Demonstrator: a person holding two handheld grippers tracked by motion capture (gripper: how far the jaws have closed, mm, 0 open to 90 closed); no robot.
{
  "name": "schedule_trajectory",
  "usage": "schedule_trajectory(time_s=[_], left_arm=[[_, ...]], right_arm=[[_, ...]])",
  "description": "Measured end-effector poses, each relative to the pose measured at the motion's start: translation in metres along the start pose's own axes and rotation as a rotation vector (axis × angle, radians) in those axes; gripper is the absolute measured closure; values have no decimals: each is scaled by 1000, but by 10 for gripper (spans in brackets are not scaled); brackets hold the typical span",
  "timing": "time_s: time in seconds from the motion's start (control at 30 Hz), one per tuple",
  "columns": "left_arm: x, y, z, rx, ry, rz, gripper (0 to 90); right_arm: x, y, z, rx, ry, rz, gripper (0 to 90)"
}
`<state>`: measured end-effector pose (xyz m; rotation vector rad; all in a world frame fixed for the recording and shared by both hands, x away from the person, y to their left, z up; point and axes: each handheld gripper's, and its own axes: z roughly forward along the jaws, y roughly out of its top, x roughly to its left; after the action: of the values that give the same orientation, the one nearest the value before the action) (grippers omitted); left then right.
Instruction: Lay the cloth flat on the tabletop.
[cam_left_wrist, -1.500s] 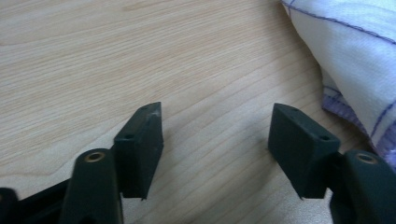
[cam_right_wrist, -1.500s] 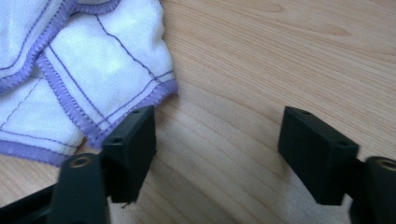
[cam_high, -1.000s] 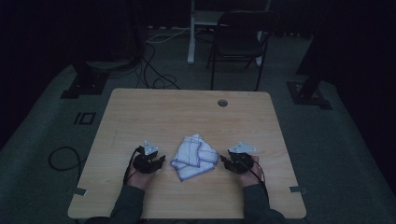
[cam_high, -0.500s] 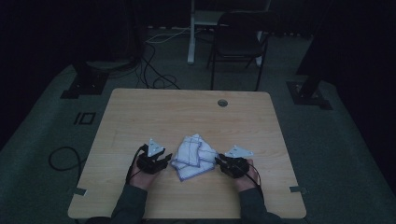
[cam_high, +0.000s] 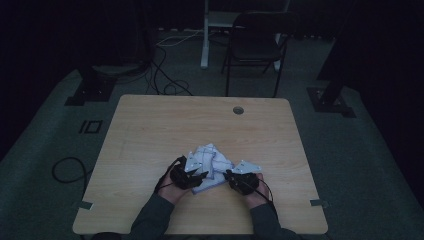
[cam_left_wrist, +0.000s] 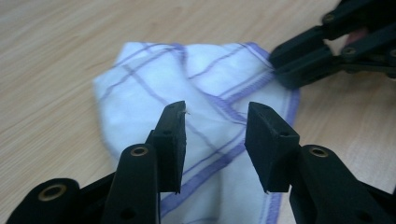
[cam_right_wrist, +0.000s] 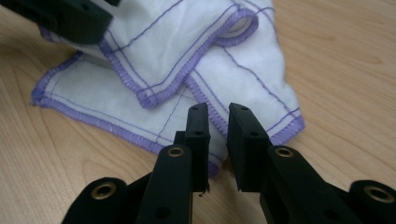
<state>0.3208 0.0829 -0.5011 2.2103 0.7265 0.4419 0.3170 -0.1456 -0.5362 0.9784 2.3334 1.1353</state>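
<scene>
High view, pale wooden table (cam_high: 150, 130), grey carpet (cam_high: 40, 150), black chair (cam_high: 255, 45), dark room.

White cloth (cam_high: 207, 162) with purple checked lines and purple stitched hem lay crumpled and loosely folded on the table, layers overlapping, one edge rolled up. It sat between the two pairs of jaws: spread under and ahead of the left pair, its hemmed corner just ahead of the right pair's narrow gap.
</scene>
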Motion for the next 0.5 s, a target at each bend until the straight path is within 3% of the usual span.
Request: schedule_trajectory(time_s=[0.13, 0.33, 0.5], left_arm=[[-5, 0, 7, 17, -34, 35, 574], [-9, -3, 17, 45, -47, 41, 569], [-14, -4, 25, 65, -57, 76, 550]], right_arm=[[1, 0, 1, 1, 6, -8, 797], [1, -1, 3, 13, 11, -7, 815], [0, -2, 5, 24, 15, -2, 812]])
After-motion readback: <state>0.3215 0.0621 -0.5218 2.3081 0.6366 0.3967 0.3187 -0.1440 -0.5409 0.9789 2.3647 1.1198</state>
